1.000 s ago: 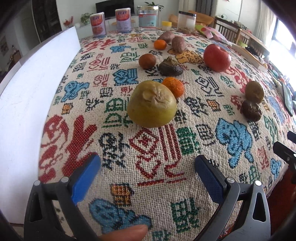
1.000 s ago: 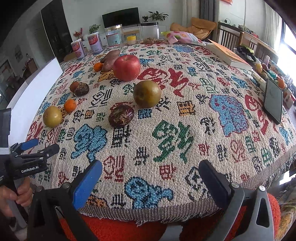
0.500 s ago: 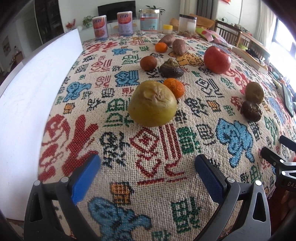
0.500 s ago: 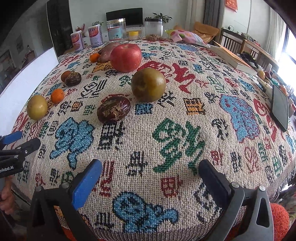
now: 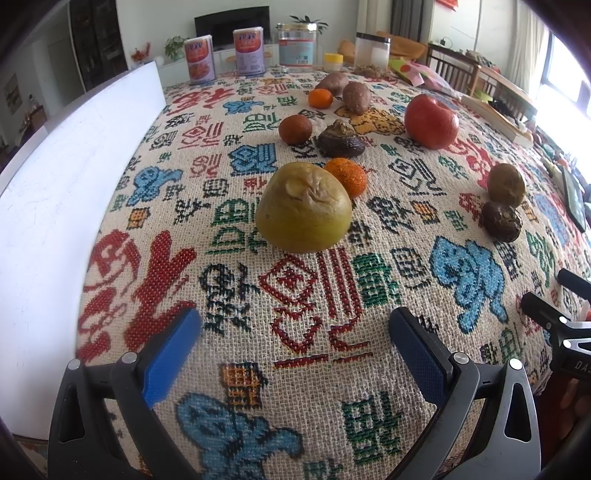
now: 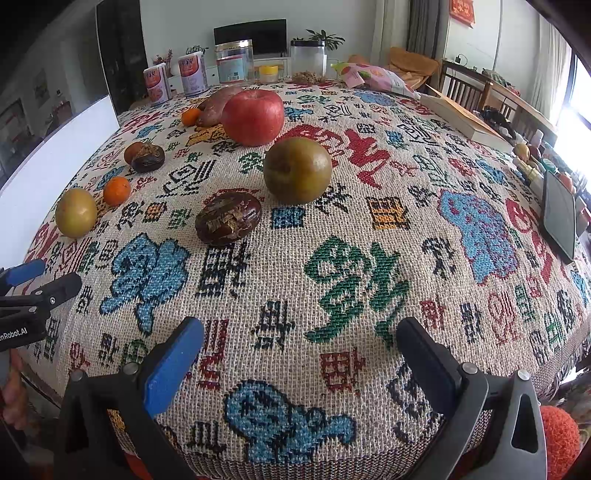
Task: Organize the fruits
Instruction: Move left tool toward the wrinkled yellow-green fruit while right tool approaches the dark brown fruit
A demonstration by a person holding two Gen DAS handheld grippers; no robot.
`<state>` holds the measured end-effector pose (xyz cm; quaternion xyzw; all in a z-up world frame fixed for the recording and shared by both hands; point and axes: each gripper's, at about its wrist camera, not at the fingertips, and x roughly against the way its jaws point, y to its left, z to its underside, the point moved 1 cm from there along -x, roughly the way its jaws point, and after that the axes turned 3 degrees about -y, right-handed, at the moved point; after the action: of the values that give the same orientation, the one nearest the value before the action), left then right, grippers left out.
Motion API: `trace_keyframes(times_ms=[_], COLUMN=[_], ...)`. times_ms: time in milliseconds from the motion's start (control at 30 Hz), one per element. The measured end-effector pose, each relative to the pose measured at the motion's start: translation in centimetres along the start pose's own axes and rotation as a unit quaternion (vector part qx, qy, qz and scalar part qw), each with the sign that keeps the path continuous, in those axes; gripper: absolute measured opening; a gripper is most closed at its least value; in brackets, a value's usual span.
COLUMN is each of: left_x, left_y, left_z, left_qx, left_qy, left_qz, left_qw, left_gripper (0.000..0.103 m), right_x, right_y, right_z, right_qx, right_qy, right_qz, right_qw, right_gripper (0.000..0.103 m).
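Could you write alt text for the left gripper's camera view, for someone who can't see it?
An open left gripper with blue pads hovers over a patterned tablecloth, facing a wrinkled yellow-green fruit with a small orange just behind it. A red apple and brown fruits lie farther back.

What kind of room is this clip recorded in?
Most likely a home living and dining room: a television at the back wall, wooden dining chairs to the right, and fruit on a table with a woven patterned cloth.
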<state>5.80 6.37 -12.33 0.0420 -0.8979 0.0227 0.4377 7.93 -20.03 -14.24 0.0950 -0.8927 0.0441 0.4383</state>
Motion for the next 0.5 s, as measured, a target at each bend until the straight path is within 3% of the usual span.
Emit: trace_keyframes(times_ms=[500], left_x=[0.14], left_y=[-0.02], left_z=[0.19], left_qx=[-0.004], left_qy=[-0.005], left_qz=[0.001], left_qw=[1.0], left_gripper=[0.102], right_x=[0.1], right_y=[0.03], right_z=[0.06], right_qx=[0.0], right_qy=[-0.002], right_qz=[0.0], right_qw=[1.0], right_gripper=[0.103])
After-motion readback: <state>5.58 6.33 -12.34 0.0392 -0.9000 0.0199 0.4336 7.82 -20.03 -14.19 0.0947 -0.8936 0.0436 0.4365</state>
